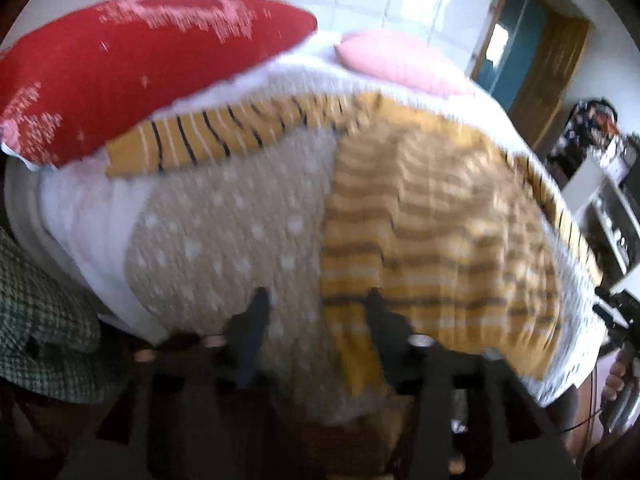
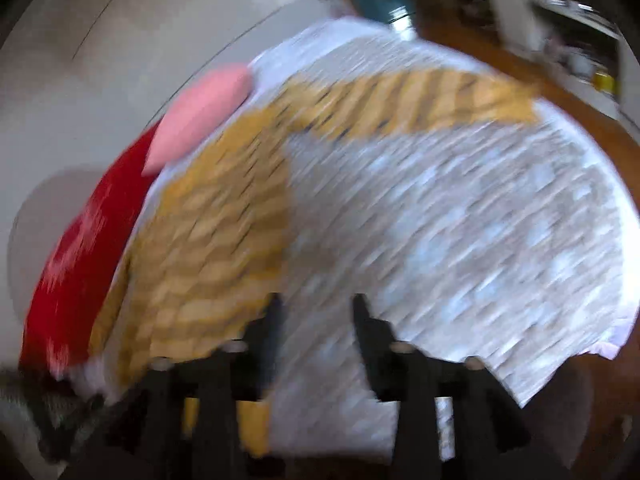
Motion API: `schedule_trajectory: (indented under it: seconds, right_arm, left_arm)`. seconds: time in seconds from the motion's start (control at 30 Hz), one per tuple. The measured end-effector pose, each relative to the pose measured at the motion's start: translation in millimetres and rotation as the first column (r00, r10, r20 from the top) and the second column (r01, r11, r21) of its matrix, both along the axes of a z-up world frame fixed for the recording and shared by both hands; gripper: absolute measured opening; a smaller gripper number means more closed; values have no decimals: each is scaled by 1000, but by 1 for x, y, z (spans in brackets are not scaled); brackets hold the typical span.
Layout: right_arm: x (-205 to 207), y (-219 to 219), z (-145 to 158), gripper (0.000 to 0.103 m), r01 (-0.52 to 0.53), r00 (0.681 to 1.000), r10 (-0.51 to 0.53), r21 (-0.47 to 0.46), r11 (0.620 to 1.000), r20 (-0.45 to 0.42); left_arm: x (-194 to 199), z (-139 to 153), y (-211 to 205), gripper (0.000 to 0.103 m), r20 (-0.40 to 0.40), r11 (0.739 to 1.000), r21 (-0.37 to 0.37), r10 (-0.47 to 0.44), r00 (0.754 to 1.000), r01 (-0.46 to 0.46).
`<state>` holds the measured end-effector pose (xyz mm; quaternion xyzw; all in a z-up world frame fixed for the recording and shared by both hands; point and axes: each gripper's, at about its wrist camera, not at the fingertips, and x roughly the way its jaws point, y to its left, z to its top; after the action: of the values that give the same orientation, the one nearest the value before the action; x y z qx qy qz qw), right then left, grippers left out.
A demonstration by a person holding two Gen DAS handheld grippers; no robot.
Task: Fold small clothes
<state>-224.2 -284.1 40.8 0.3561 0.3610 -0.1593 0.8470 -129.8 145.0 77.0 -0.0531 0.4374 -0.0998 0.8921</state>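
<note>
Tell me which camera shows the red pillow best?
The left wrist view. There the red pillow fills the upper left, and its whole shape and pale speckled print show. In the right wrist view the red pillow is a smeared strip at the left edge, partly hidden behind the yellow striped garment.

Across the middle of both frames we see soft, matt cloth: a beige spotted blanket (image 1: 224, 236) of nubbly weave beside a mustard striped garment (image 1: 436, 240), its finer texture lost to blur. At upper left in the left wrist view lie a red cushion (image 1: 132, 68) with a white print and a plain pink cushion (image 1: 400, 62), both fabric. The left tongs (image 1: 316, 304) and right tongs (image 2: 316, 312) look like matt black plastic with bright metal screw heads. Glossy brown wooden flooring (image 2: 576, 92) shows at upper right of the right wrist view.
</note>
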Motion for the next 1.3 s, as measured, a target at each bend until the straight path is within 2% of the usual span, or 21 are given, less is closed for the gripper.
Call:
schedule_trajectory:
  seconds: [0.1, 0.17, 0.27, 0.33, 0.43, 0.47, 0.5, 0.53, 0.57, 0.63, 0.7, 0.83, 0.93, 1.03, 1.13, 1.2, 1.3]
  right_arm:
    - [-4, -55, -8, 52, 164, 986, -164, 15, 986, -8]
    - [-6, -94, -24, 52, 257, 966, -258, 110, 960, -8]
    - [-5, -135, -42, 52, 335, 936, -352, 245, 910, 26]
    - [2, -151, -42, 54, 364, 921, -388, 258, 895, 43]
    - [19, -170, -40, 56, 415, 901, -433, 227, 881, 35]
    - [23, -174, -40, 49, 425, 897, -441, 223, 878, 30]
    - [28, -179, -40, 38, 429, 896, -443, 213, 878, 21]
    - [33, -184, -39, 10, 427, 900, -436, 196, 883, 5]
    - [36, -191, -36, 7, 420, 905, -426, 183, 889, -3]
    - [31, -204, -25, 6, 439, 895, -446, 152, 885, 8]
    - [20, -218, -8, 6, 488, 871, -491, 83, 869, 17]
    - [4, -243, 37, 6, 582, 813, -582, -75, 810, 16]
    - [13, -248, 64, 6, 561, 825, -566, -146, 815, 10]
    - [39, -232, 90, 6, 503, 859, -512, -215, 837, 20]
    - [81, -198, 107, 6, 383, 922, -384, -218, 898, 39]
    - [121, -156, 115, 6, 257, 966, -255, -238, 937, 39]
    - [180, -98, 117, 6, 80, 997, -74, -232, 969, 38]
  left_arm:
    - [11, 8, -3, 55, 8, 999, -50, -5, 1000, 5]
    - [17, 8, -9, 55, 3, 998, -64, -10, 1000, 10]
    - [23, 8, -23, 55, -7, 998, -56, -30, 1000, 29]
    - [25, 7, -34, 55, -9, 998, -37, -45, 999, 44]
    - [29, 4, -46, 55, -22, 998, -26, -54, 998, 54]
    - [31, 3, -49, 55, -28, 998, -23, -54, 998, 54]
    - [33, 3, -52, 55, -32, 998, -20, -54, 998, 53]
    - [34, 3, -53, 55, -33, 998, -19, -55, 998, 54]
    - [36, 3, -54, 55, -34, 998, -17, -54, 998, 54]
    - [40, 3, -55, 55, -32, 998, -13, -54, 998, 53]
    - [45, 1, -54, 55, -35, 999, -15, -50, 998, 49]
    - [51, -1, -49, 55, -37, 999, -37, -35, 999, 34]
    - [52, -4, -43, 55, -38, 998, -55, -28, 999, 26]
    - [51, -6, -36, 55, -37, 998, -62, -19, 999, 16]
    - [51, -10, -23, 55, -39, 997, -78, 0, 999, -3]
    - [50, -13, -11, 55, -46, 995, -99, 15, 999, -20]
    - [48, -14, 4, 55, -44, 993, -110, 34, 998, -39]
